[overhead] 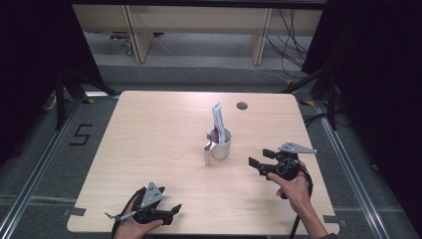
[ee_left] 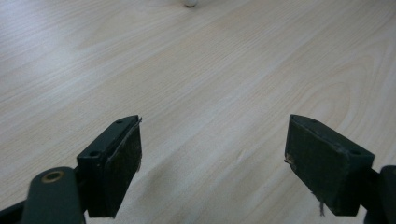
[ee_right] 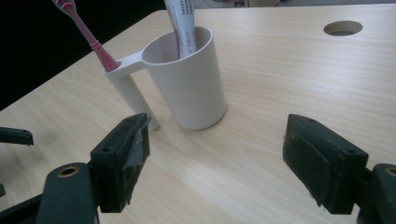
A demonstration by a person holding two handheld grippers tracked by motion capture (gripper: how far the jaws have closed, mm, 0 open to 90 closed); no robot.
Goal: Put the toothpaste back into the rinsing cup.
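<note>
A white cup (overhead: pixel 221 144) with a hollow handle stands near the middle of the wooden table (overhead: pixel 149 129). A toothpaste tube (overhead: pixel 218 119) leans upright inside the cup (ee_right: pixel 194 84), and a pink toothbrush (ee_right: pixel 88 37) stands in the handle's hole. My right gripper (overhead: pixel 260 158) hovers just right of the cup, open and holding nothing; in the right gripper view its gap (ee_right: pixel 217 163) faces the cup. By the table's front edge my left gripper (overhead: pixel 171 211) stands open over bare wood (ee_left: pixel 215 163).
A round cable hole (overhead: pixel 242 105) sits in the table's far right part. Dark curtains flank the table, and wooden furniture legs (overhead: pixel 137 35) stand beyond it on the floor. A "5" mark (overhead: pixel 81 134) lies on the floor at the left.
</note>
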